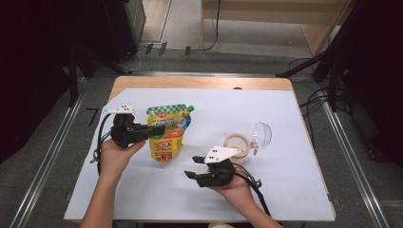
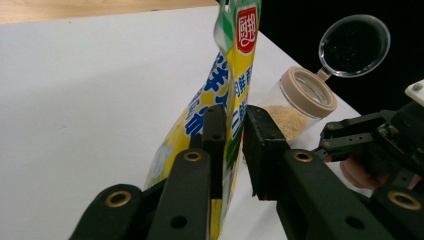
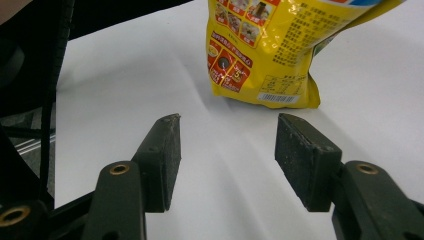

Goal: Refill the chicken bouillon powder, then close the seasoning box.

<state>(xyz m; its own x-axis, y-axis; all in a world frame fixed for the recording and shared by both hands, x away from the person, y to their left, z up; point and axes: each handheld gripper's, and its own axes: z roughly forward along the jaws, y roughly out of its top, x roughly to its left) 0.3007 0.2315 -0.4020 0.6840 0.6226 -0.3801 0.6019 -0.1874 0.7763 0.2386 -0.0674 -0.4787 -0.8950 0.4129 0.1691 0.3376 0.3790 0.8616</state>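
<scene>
A yellow and green pouch (image 2: 227,95) is seen standing upright on the white-covered bench (image 1: 266,114), its side edge lying between the jaws of the left gripper (image 2: 235,135); one jaw lies against the pouch, while a narrow gap is left at the other, so the pouch is not pinched. The jaws of the right gripper (image 3: 227,150) are spread with nothing between them, the foot of the pouch lying just beyond their tips. An open jar (image 2: 295,102) with its clear lid (image 2: 355,45) is seen past the left jaws, beside the pouch.
</scene>
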